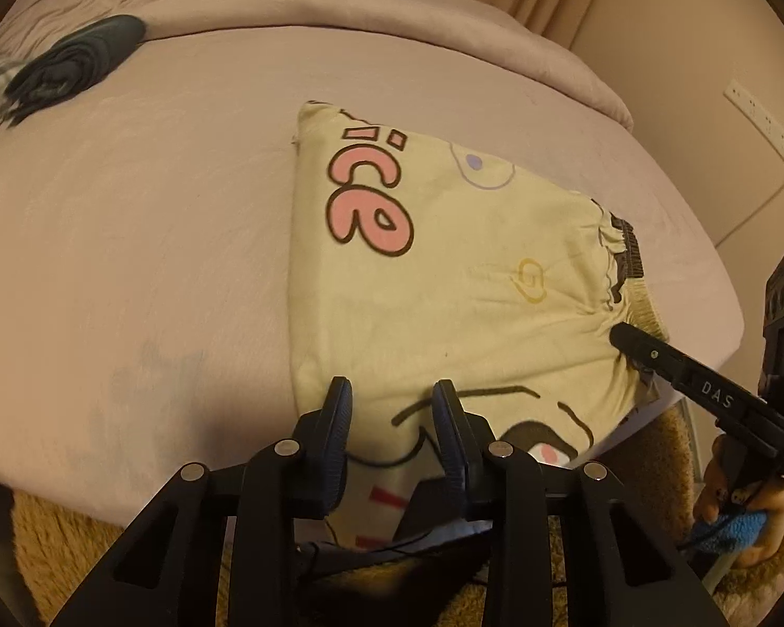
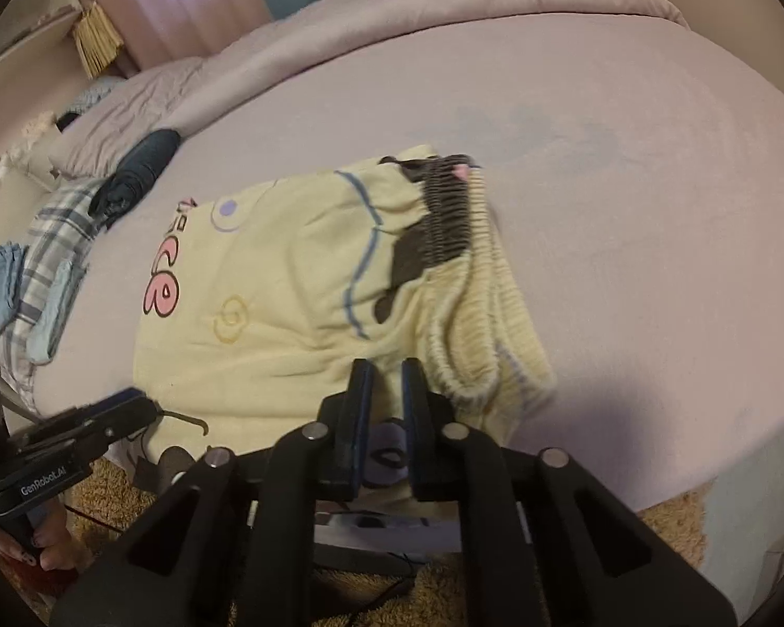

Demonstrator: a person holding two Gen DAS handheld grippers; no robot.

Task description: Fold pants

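Lying folded near the front edge of the bed point(image 1: 130, 240), the yellow printed pants point(image 1: 444, 271) are seen with the elastic waistband point(image 2: 475, 313) bunched toward the right side. The left hand-held gripper point(image 1: 392, 397) is held with its fingers parted over the near hem, no cloth pinched between them. The right hand-held gripper point(image 2: 388, 373) is held at the waistband end with only a narrow gap between its fingers; whether fabric is clamped cannot be told.
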